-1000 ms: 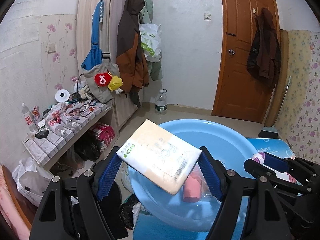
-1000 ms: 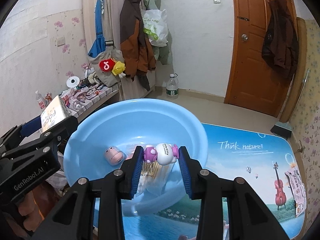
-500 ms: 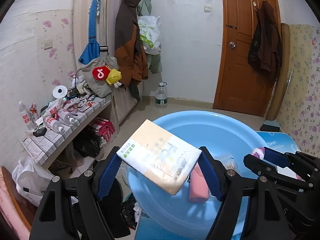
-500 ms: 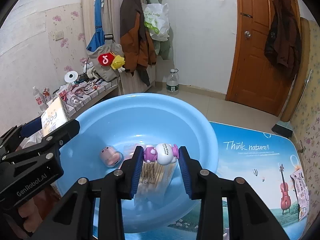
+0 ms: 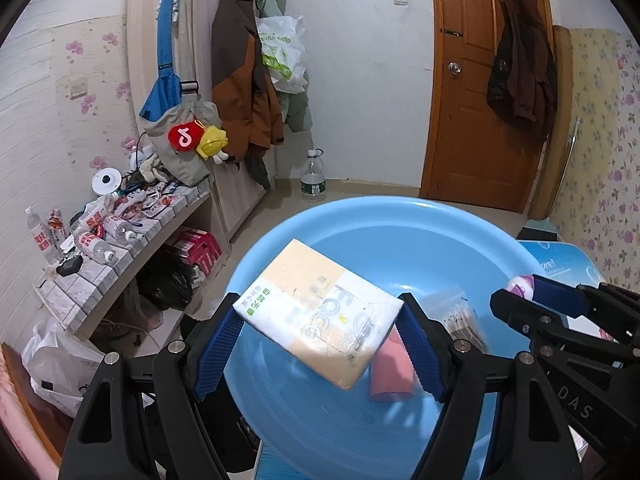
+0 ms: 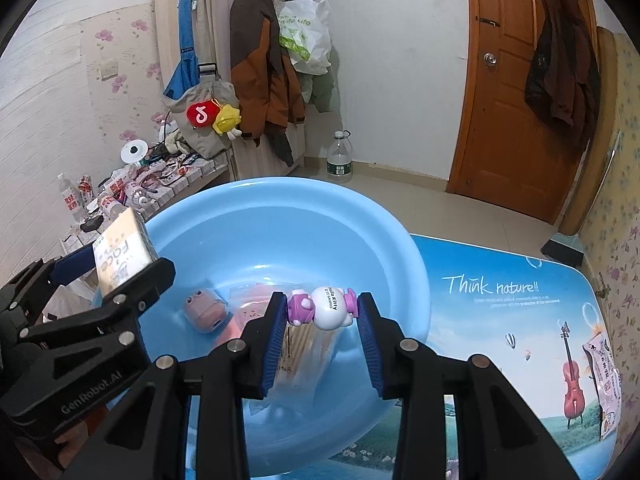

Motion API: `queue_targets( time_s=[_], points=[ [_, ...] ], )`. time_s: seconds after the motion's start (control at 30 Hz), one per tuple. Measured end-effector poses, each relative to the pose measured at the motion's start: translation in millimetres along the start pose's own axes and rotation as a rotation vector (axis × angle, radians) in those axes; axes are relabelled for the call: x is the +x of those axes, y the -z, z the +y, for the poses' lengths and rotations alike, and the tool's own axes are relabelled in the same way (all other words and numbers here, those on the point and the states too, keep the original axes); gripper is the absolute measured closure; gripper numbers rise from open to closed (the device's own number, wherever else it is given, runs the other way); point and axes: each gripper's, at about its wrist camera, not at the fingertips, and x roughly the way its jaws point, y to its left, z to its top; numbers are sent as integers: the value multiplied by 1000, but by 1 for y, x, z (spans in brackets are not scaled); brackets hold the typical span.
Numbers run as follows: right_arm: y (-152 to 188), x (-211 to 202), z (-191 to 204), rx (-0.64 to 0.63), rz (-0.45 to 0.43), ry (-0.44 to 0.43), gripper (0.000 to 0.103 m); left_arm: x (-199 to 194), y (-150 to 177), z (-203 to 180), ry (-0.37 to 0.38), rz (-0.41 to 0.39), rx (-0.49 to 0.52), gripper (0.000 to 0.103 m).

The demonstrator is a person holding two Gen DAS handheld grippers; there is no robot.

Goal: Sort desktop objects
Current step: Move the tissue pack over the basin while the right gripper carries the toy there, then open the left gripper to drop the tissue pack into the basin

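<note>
My left gripper (image 5: pixel 320 344) is spread wide yet clamped on the tissue pack (image 5: pixel 320 312), its pads pressing both ends; the pack hangs tilted at centre frame over the blue basin (image 5: pixel 400 216). My right gripper (image 6: pixel 322 328) is half closed, pinching a small toy (image 6: pixel 324 307) above the basin's near wall, centre of its view. To drop well, I judge I should lower both inside the rim before letting go, clear of the pink case (image 6: pixel 206 310) and stick bag (image 6: pixel 304 344) lying inside.

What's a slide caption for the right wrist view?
Right tongs grip a Hello Kitty toy above the blue basin.
</note>
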Motion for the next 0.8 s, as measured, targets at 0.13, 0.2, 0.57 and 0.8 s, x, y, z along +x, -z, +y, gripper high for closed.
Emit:
queue_targets(
  time_s=[0.13,0.2,0.57,0.8],
  points=[
    [1,3,-2,7,4,5,66,4,4,-1,3,17,-1,23],
    [1,3,-3,11,5,6,66,4,4,-1,5,14,-3,18],
    [2,3,-6,13,3,8,66,-5,7,-5,9,-3,15,2],
    [2,-1,-4,13,-4,9,66,-10,7,-6,7,-10,17,2]
  ],
)
